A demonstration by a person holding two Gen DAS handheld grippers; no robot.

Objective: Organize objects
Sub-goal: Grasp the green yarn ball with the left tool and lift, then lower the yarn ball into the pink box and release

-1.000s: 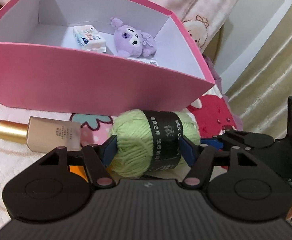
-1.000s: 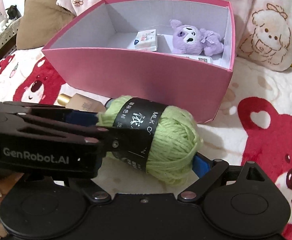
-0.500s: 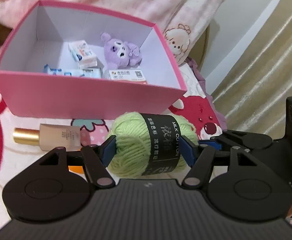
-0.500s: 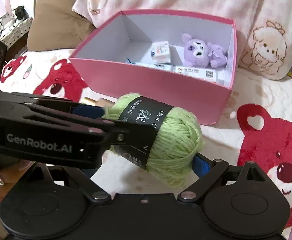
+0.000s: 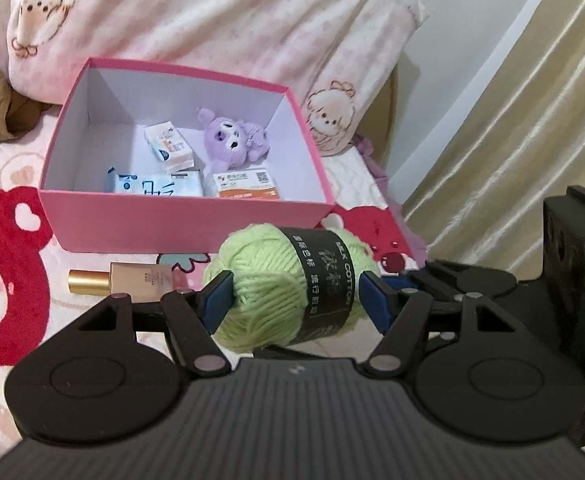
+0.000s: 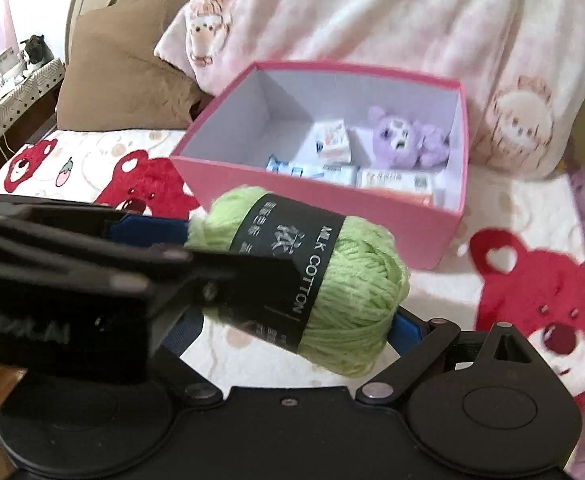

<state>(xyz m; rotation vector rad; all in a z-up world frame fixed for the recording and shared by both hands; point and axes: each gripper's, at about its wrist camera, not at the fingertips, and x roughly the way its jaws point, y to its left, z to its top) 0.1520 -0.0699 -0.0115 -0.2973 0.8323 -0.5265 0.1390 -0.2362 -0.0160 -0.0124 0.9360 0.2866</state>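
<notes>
A green yarn ball (image 5: 268, 292) with a black paper band hangs in the air in front of the pink box (image 5: 180, 224). My left gripper (image 5: 295, 296) is shut on it, one blue pad on each end. My right gripper (image 6: 292, 328) comes in from the right and holds the same ball (image 6: 356, 280). Its right pad (image 6: 402, 328) presses the ball's lower end. The left gripper mostly hides its other finger. Inside the open box (image 6: 332, 208) lie a purple plush toy (image 5: 232, 144), a small white carton (image 5: 168, 146) and flat packets.
A beige bottle with a gold cap (image 5: 132, 282) lies on the red bear bedspread (image 5: 8, 280) just in front of the box. A pink blanket (image 5: 212, 20) is heaped behind the box, with a brown cushion (image 6: 124, 72) to its left. A curtain (image 5: 512, 120) hangs on the right.
Both grippers have risen together with the yarn ball held between them. The box now shows from higher up, so its floor and contents are in view.
</notes>
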